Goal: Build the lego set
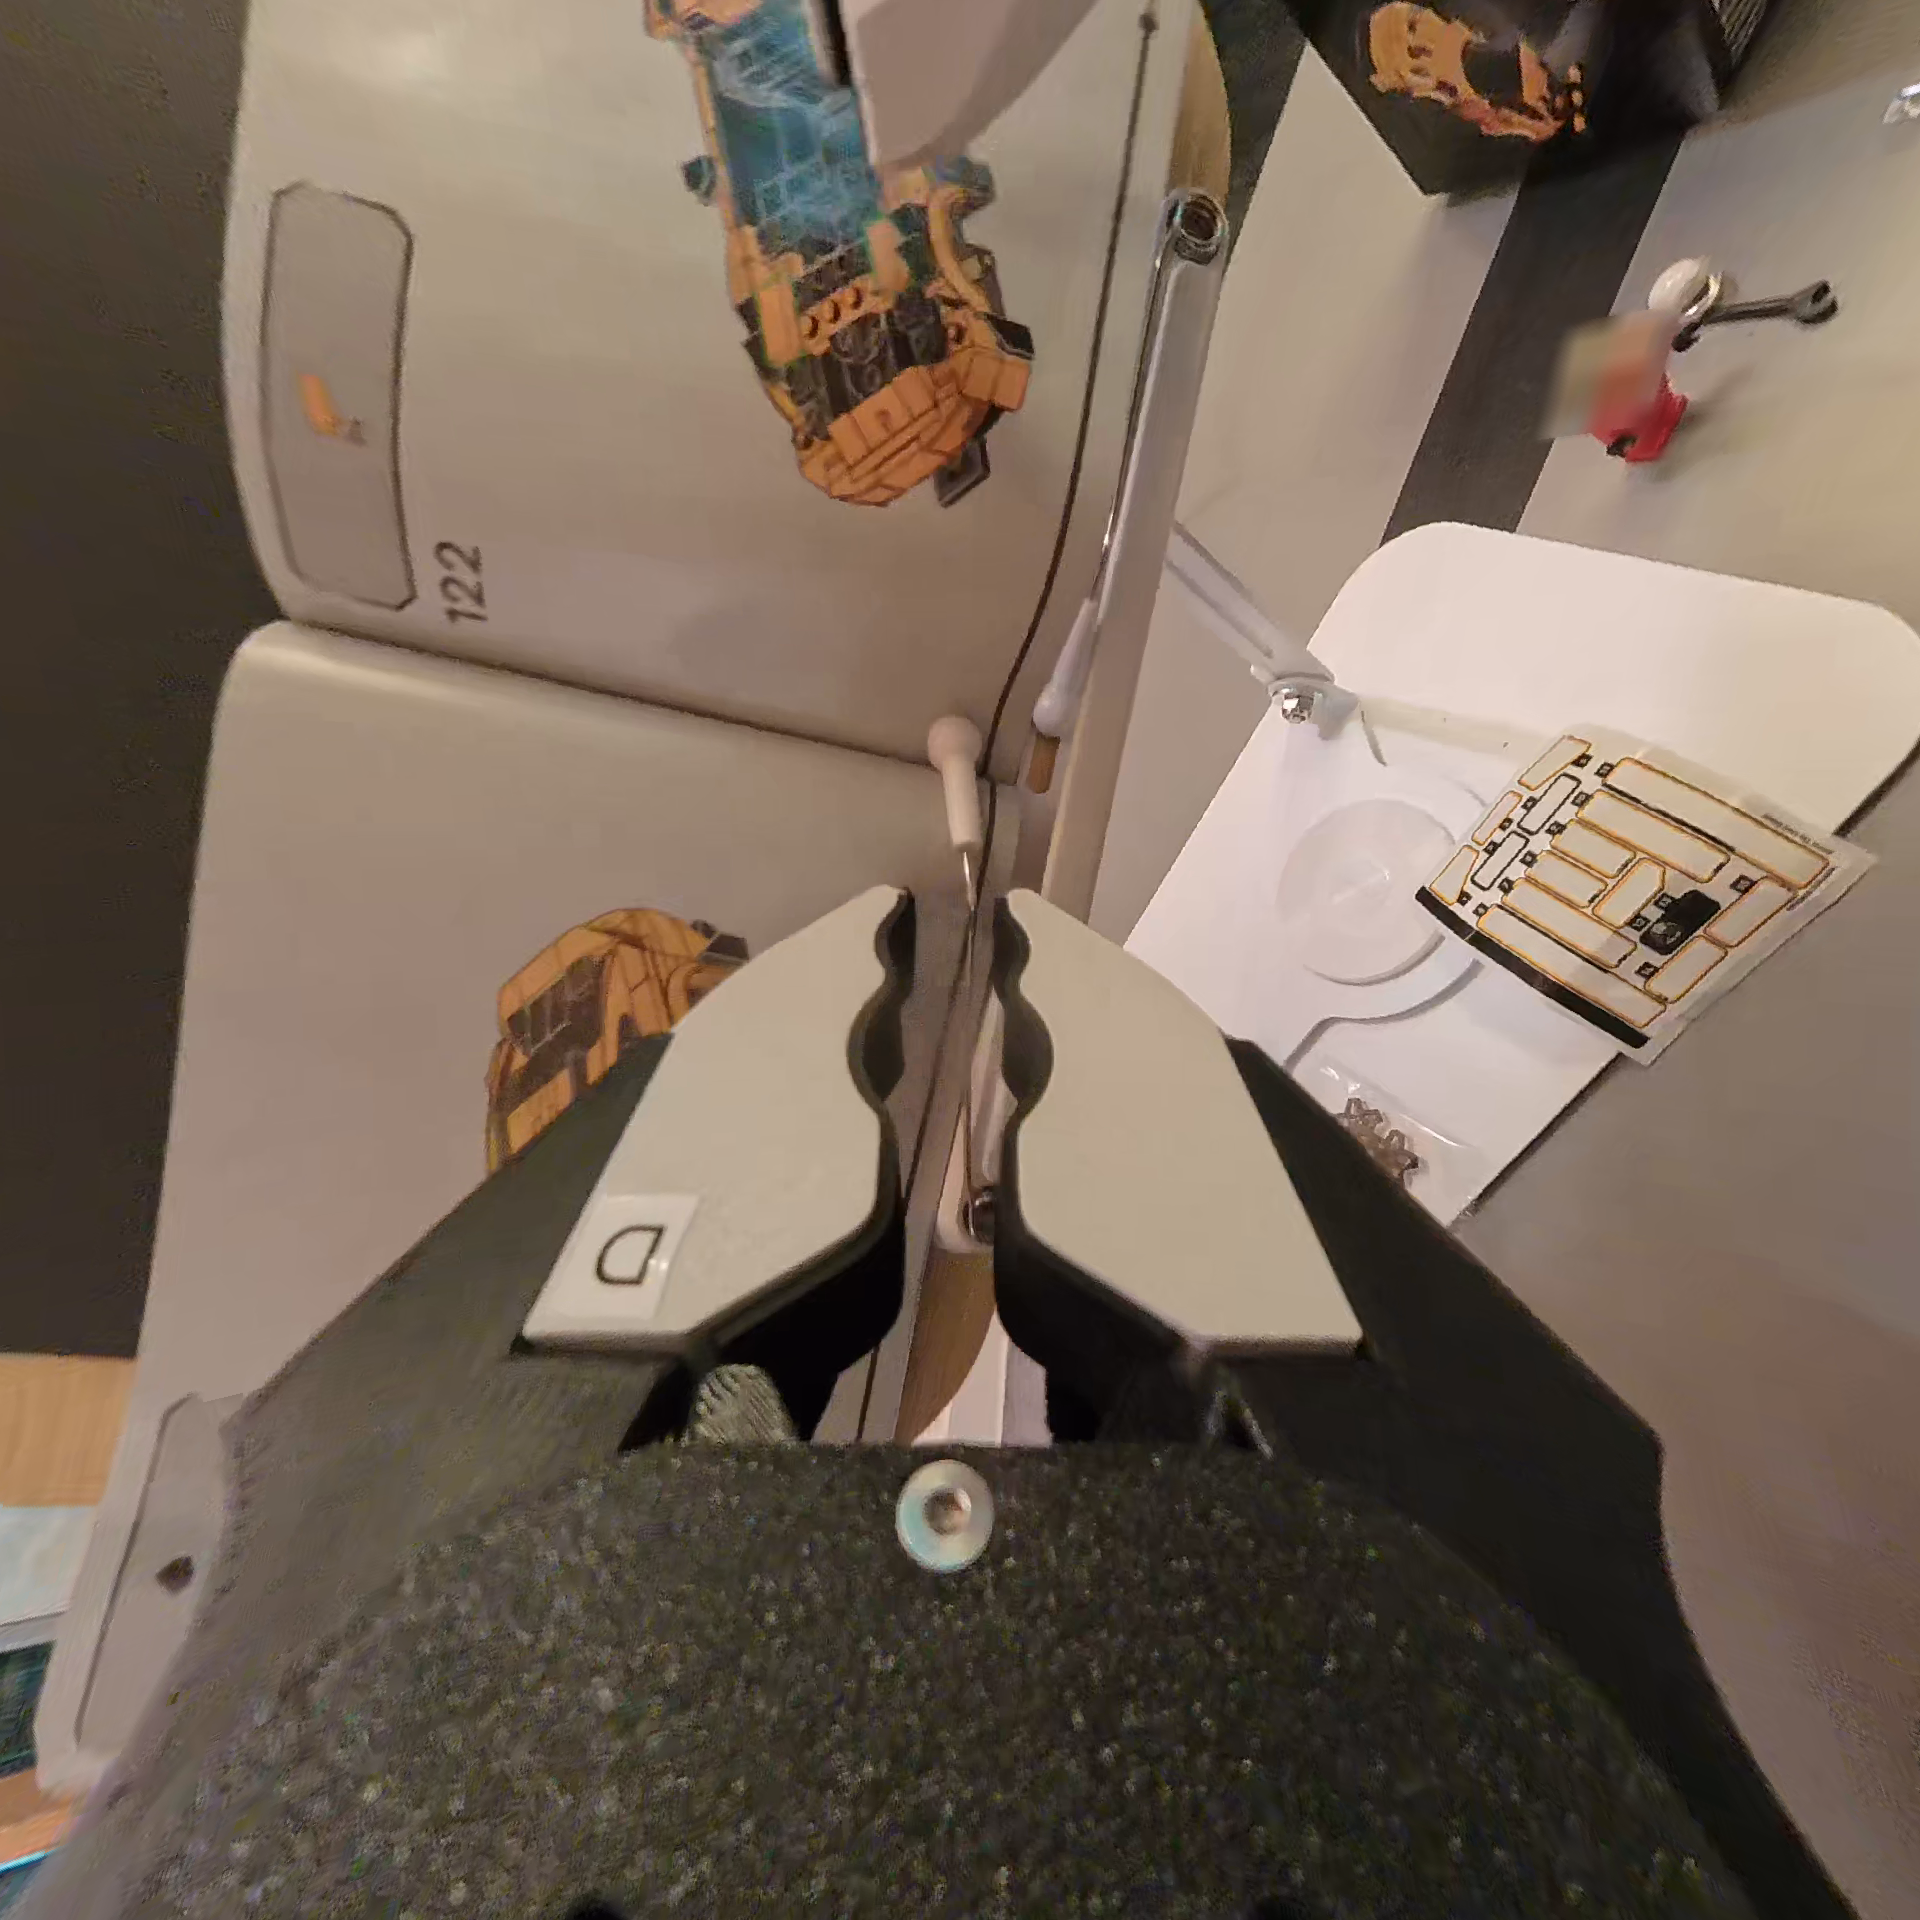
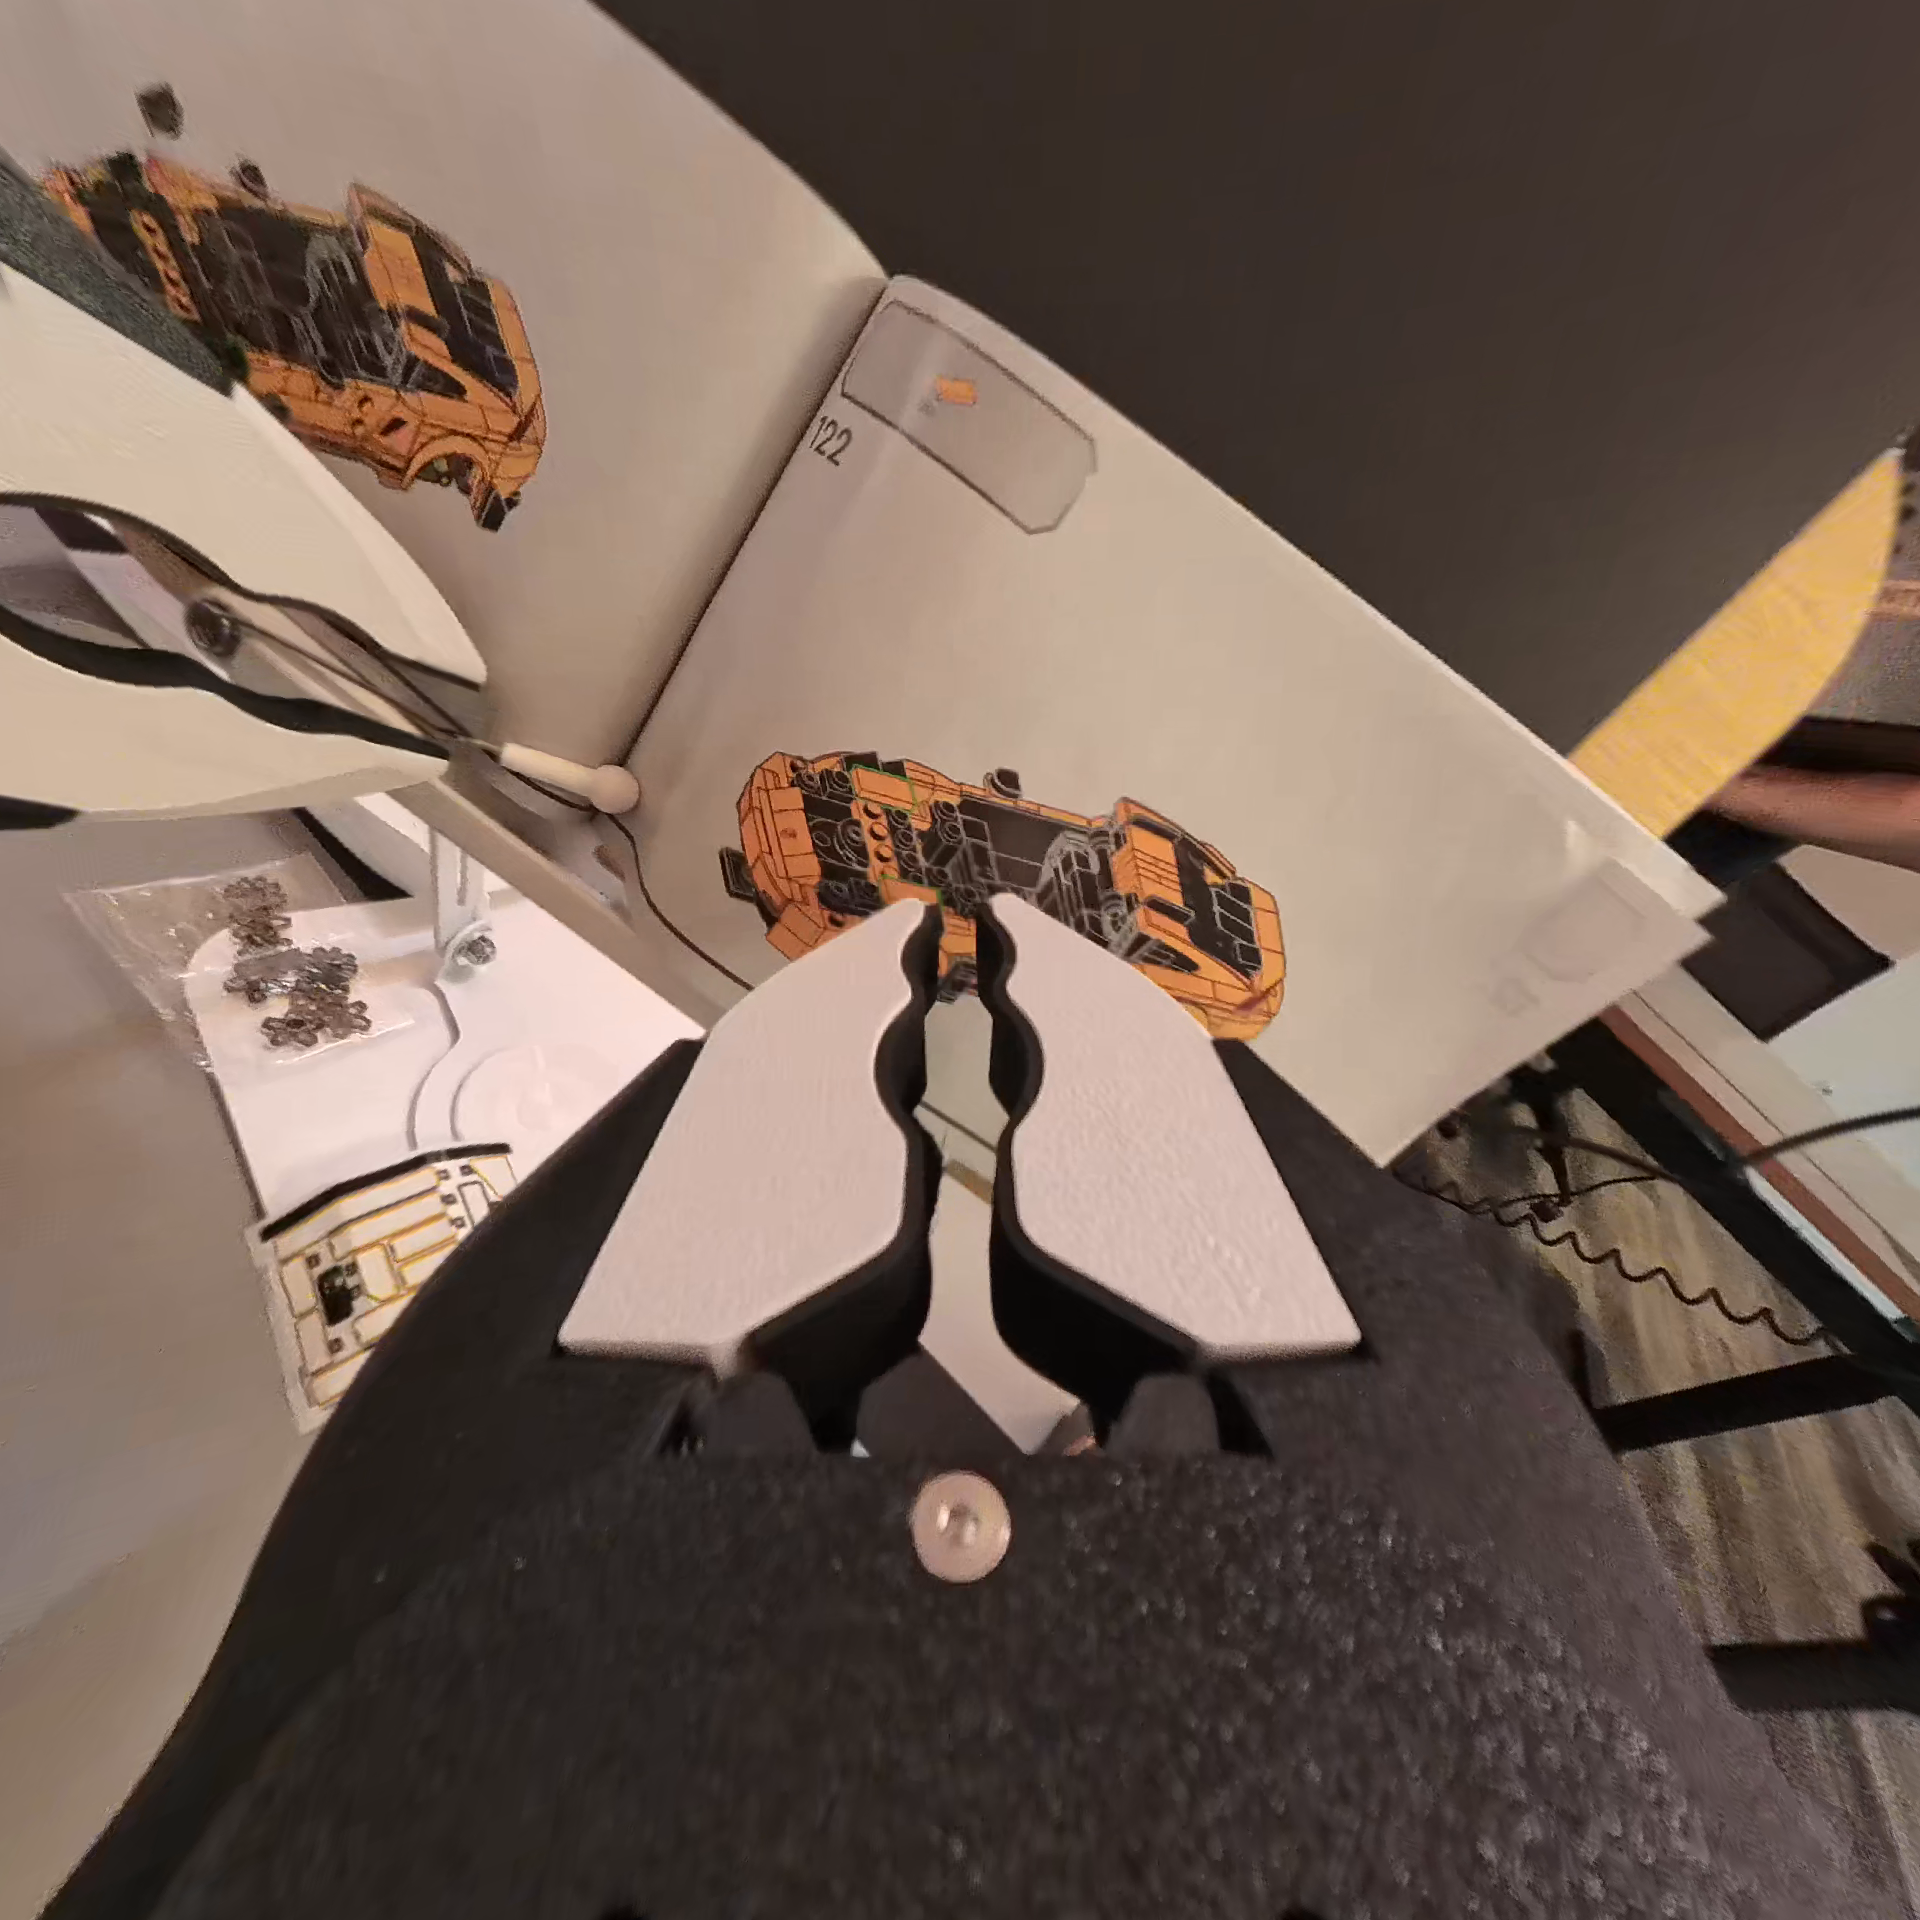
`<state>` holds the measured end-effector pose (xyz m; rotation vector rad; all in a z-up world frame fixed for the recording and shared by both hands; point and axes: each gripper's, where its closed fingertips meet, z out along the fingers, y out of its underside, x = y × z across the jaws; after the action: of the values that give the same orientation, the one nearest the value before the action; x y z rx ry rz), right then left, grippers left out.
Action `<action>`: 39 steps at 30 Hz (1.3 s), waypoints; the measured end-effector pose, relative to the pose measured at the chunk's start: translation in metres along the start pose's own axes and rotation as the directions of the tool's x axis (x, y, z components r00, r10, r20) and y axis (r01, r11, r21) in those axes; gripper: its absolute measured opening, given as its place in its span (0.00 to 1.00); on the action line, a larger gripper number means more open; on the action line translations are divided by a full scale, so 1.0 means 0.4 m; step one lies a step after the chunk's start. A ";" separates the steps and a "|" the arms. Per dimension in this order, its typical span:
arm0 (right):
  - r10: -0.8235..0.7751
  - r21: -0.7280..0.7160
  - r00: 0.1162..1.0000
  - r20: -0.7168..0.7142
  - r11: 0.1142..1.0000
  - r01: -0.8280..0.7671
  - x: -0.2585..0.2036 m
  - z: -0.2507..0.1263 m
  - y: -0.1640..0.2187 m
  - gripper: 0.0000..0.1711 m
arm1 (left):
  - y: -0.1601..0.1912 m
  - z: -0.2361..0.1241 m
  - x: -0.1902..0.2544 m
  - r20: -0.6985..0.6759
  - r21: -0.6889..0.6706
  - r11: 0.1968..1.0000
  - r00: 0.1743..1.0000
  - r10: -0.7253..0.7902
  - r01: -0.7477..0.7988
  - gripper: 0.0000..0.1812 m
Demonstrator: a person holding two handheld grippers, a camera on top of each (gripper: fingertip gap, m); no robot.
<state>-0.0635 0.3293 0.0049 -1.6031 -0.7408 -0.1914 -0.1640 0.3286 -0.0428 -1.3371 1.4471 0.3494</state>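
The open instruction booklet (image 1: 623, 748) (image 2: 1143, 675) stands on a white book stand and shows printed orange cars. My left gripper (image 1: 956, 904) is shut on the stand's front ledge, below the booklet's spine and beside a white-tipped page-holder pin (image 1: 956, 758). A black cord runs through its gap. The right wrist view shows its white fingers (image 2: 260, 468) at the left, across the curled left page. My right gripper (image 2: 956, 909) hovers in front of the right page, over the car picture. Its fingers are a narrow gap apart with nothing between them.
The stand's white base (image 1: 1558, 644) carries a sticker sheet (image 1: 1621, 883) (image 2: 364, 1268) and a clear bag of small dark parts (image 1: 1382, 1132) (image 2: 281, 956). A black box (image 1: 1475, 73) and a red minifigure (image 1: 1652, 416) stand farther off. A person's arm (image 2: 1818, 821) and floor cables (image 2: 1662, 1247) lie to the right.
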 end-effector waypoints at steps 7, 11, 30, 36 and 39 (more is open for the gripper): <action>0.077 0.059 0.997 -0.003 0.995 -0.077 -0.004 -0.075 -0.012 0.04 | 0.005 -0.077 0.022 -0.019 0.062 0.988 0.990 -0.139 0.140 0.08; 0.128 0.127 0.992 0.010 0.984 -0.128 -0.033 -0.147 -0.012 0.04 | 0.002 -0.155 0.087 -0.118 0.154 0.934 0.945 -0.305 0.321 0.04; 0.446 0.206 0.884 0.142 0.860 -0.467 -0.256 -0.438 0.168 0.17 | 0.079 -0.421 0.323 -0.451 0.217 0.426 0.477 -0.754 0.878 0.00; 0.428 0.143 0.892 0.146 0.883 -0.447 -0.255 -0.414 0.249 0.19 | 0.116 -0.367 0.402 -0.400 0.170 0.655 0.659 -0.637 0.736 0.02; 0.432 0.152 0.892 0.133 0.881 -0.449 -0.245 -0.414 0.258 0.19 | 0.118 -0.369 0.391 -0.426 0.173 0.592 0.602 -0.676 0.787 0.02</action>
<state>-0.0336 0.1405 -0.1007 -1.5718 -0.4305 0.2802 -0.2429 0.1456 -0.1365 -1.6117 0.9809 -0.6947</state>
